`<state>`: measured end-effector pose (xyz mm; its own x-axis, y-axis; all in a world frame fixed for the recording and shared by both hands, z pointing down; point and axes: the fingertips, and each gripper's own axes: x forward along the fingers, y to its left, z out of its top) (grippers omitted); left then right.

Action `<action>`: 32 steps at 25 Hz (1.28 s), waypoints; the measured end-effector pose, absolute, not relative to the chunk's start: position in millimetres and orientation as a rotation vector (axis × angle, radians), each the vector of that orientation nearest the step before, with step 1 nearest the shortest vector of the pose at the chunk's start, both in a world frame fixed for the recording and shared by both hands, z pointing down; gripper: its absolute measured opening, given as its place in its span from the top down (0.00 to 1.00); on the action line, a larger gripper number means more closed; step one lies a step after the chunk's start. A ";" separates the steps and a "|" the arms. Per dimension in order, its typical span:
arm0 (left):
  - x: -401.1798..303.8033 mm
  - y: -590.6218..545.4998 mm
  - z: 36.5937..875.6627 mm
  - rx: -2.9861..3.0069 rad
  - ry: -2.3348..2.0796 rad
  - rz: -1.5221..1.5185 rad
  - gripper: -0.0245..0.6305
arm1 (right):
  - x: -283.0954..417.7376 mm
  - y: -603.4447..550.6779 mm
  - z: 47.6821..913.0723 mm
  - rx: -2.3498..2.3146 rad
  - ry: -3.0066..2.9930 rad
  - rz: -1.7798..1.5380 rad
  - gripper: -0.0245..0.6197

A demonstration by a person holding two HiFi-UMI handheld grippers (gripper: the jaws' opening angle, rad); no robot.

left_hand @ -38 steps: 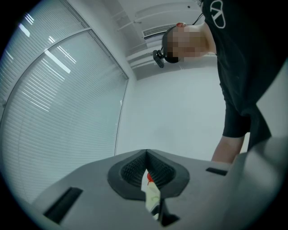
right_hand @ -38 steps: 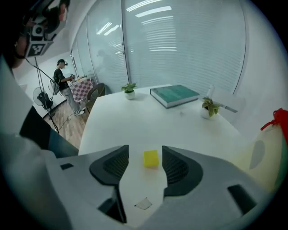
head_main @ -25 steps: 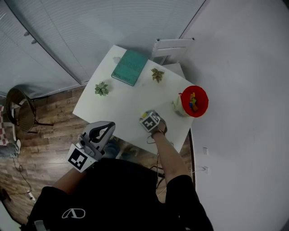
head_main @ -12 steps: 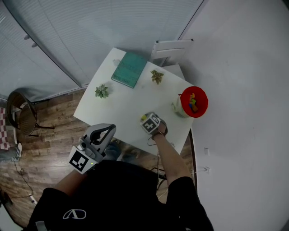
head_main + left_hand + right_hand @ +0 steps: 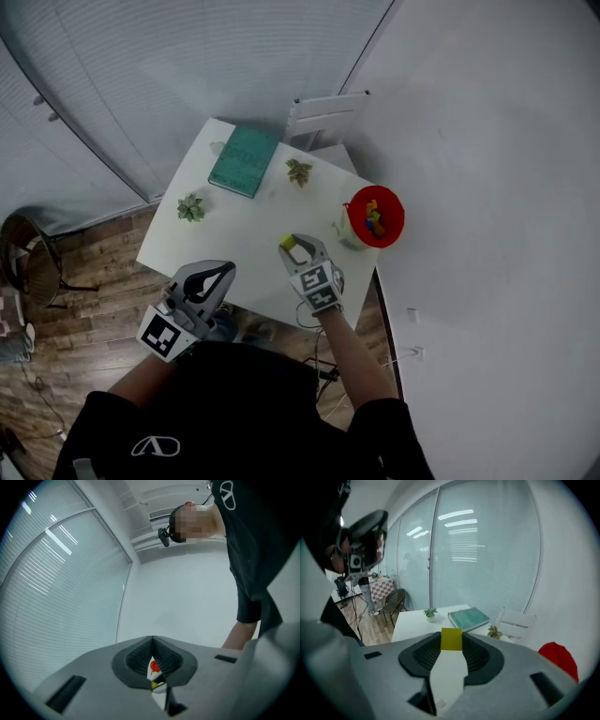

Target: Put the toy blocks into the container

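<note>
Yellow toy block point(image 5: 451, 639) is sitting clamped at the tips of my right gripper point(image 5: 296, 247). Its jaws have just been closing, and both pads are now pressing on the block's sides. I am holding it raised above the near part of the white table point(image 5: 239, 239).

The block is showing me one flat face, its edges squared with the jaws. That face looks roughly square, so I cannot pick out a long axis.

The red container point(image 5: 376, 215) is standing at the table's right edge, off to the right of the block and well apart from it, with coloured blocks already lying inside.

Further back on the table a teal book point(image 5: 244, 160) is lying flat. One small potted plant point(image 5: 190, 207) is standing near the left edge and another point(image 5: 299, 172) just right of the book. A white chair point(image 5: 323, 111) is standing behind the far edge.

My left gripper point(image 5: 223, 270) is hanging off the near-left side of the table, over the wooden floor point(image 5: 84, 272), with its jaws together and gripping nothing.
</note>
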<state>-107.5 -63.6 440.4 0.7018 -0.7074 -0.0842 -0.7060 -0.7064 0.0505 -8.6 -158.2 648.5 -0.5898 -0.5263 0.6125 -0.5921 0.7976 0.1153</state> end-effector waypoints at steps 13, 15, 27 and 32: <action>-49.2 -78.2 421.7 2.990 -0.978 -0.214 0.96 | 69.9 -111.2 438.6 1.410 -2.622 -0.191 0.74; -40.4 -79.5 419.3 3.006 -0.942 -0.221 0.96 | 84.7 -101.1 425.0 1.505 -2.633 -0.206 0.74; 7.3 -76.7 411.5 3.065 -0.763 -0.230 0.96 | 156.7 -54.8 407.9 1.897 -2.577 -0.239 0.74; 9.8 -76.7 412.2 3.062 -0.744 -0.227 0.96 | 159.8 -55.2 406.9 1.926 -2.563 -0.244 0.74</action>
